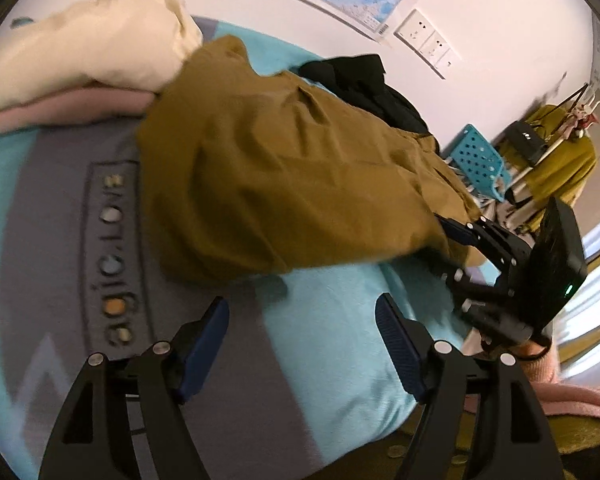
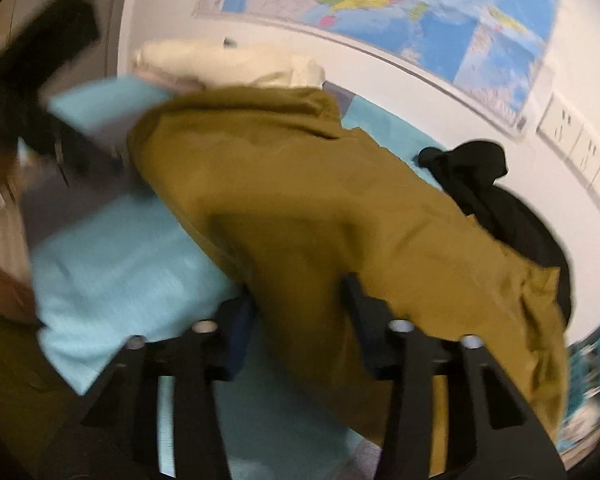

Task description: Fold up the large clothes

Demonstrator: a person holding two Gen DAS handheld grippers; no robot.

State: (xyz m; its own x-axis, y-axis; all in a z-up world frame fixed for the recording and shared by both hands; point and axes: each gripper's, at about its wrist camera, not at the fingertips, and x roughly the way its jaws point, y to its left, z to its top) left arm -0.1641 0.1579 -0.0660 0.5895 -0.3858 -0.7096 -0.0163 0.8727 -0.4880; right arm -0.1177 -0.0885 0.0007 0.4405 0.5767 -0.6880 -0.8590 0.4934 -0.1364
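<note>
Left gripper [image 1: 302,346]: jaws spread wide, nothing between the blue pads, poised over bare bedding just short of the garment's near edge.

Bedspread [image 1: 332,332]: pale blue and grey, printed lettering on the grey band; bears all items below.

Mustard garment [image 1: 284,176]: large, loosely folded, lying on the bedspread. Long axis runs from the cream pillow [image 1: 80,48] at the far left toward the black garment [image 1: 364,84] and the bed's right edge. From the left fingers it lies straight ahead, near but apart.

Right gripper [image 2: 296,320]: at the garment's right-hand end, with cloth running into the narrowed gap between its fingers. In the left wrist view the same tool [image 1: 454,236] has one blue pad against the hem. Own view is motion-blurred, so whether the pads actually pinch the cloth cannot be told; likely close to a grip.

Relation governing the next move: right hand is already at one end of the long axis; left hand is the nearer to the free near edge and would need to advance forward onto it.

Wall map [image 2: 400,12]: background, not involved.
</note>
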